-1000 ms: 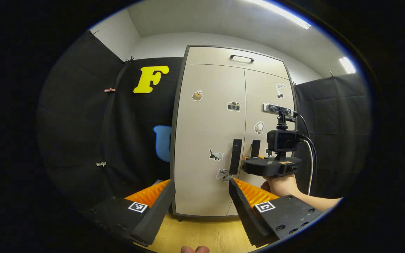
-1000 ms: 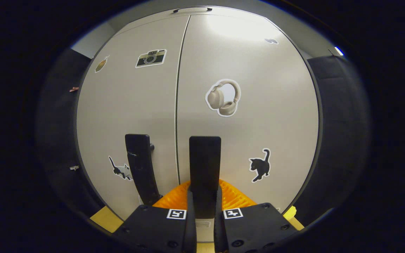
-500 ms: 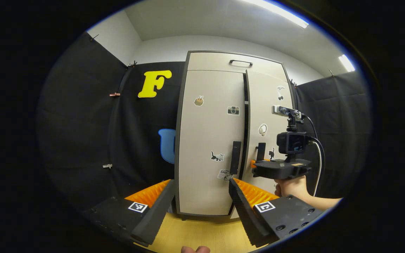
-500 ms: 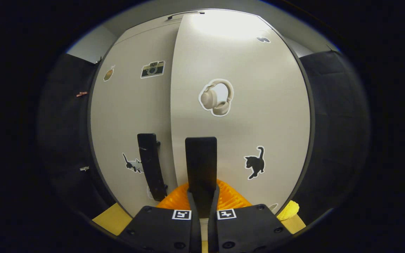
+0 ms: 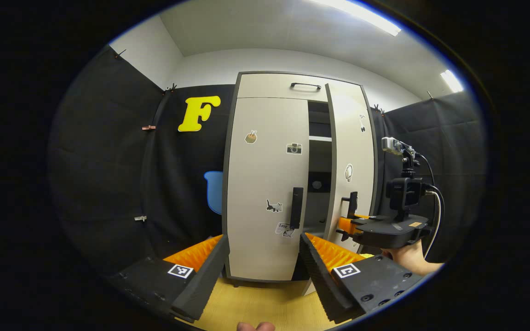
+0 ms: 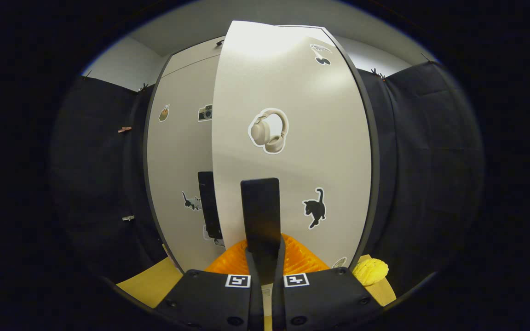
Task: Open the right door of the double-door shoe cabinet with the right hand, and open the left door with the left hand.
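Beige panels and a dark grey frame make up the shoe cabinet [image 5: 269, 87], which stands on a pale wood floor [image 5: 256, 305] against the booth's black cloth. Its right door [image 5: 351, 151] is swung partly out from the cabinet, showing a dark interior with a shelf [image 5: 320, 138] behind the gap; in the right gripper view this door [image 6: 292, 138] stands close in front, carrying a headphone sticker [image 6: 268, 130] and a black cat sticker [image 6: 314, 208]. The cabinet's left door [image 5: 267, 184] sits flush and closed, with a camera sticker [image 5: 294, 148] and a small cat sticker [image 5: 273, 206] on it. On the left door, near the cabinet's middle seam, is its black upright handle [image 5: 296, 207]. The right gripper [image 6: 263, 257] has its jaws together on the right door's black handle [image 6: 260, 216], one finger pressed on each side; from the left gripper view the same tool [image 5: 387, 230] shows beside the right door, held from below by a hand [image 5: 407, 257]. The left gripper [image 5: 262, 262] hangs well back from the cabinet with its jaws wide apart and nothing between them, the left door's lower part showing in the gap. A yellow knobbly object [image 6: 370, 271] lies on the floor by the cabinet's right foot.
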The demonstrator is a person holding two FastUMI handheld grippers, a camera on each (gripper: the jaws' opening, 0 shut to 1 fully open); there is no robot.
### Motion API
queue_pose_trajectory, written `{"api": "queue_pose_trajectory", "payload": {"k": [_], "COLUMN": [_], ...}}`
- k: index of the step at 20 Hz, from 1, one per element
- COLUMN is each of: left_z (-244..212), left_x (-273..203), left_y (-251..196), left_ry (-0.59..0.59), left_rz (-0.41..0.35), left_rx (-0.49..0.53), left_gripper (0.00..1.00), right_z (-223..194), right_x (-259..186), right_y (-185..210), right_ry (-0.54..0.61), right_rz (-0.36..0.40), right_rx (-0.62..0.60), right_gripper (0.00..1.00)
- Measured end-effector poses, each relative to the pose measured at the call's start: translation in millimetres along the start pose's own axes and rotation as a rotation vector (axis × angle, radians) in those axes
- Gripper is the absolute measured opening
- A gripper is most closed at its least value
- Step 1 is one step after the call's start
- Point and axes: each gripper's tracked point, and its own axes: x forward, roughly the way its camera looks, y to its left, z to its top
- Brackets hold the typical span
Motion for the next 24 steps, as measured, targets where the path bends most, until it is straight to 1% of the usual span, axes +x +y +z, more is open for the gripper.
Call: {"api": "queue_pose_trajectory", "payload": {"k": [6, 13, 15, 19, 22, 24], "left_z": [-2.9, -4.5, -4.4, 1.3, 10.9, 11.5], "left_x": [-3.2, 2.4, 3.5, 2.5, 3.4, 8.2], "left_y": [-16.3, -41.9, -49.3, -70.4, -93.4, -105.0], "left_ry": [0.006, 0.007, 0.007, -0.007, -0.039, -0.037], "left_rz": [-0.008, -0.045, -0.056, -0.098, -0.147, -0.164], "left_rx": [0.003, -0.002, 0.001, -0.018, -0.031, -0.025], "left_gripper": [0.95, 0.95, 0.95, 0.95, 0.95, 0.95], "right_z": [2.3, 1.6, 2.4, 3.7, 4.3, 4.7], "right_x": [-15.2, -27.6, -30.9, -34.0, -36.6, -38.3], "right_y": [-11.9, -33.6, -39.3, -54.0, -61.7, -68.8], "right_ry": [-0.003, 0.013, 0.011, 0.006, 0.011, 0.017], "right_rz": [-0.005, -0.029, -0.048, -0.095, -0.099, -0.092], "right_rx": [0.015, 0.005, 0.01, -0.002, -0.019, -0.034], "right_gripper": [0.11, 0.11, 0.11, 0.1, 0.1, 0.1]}}
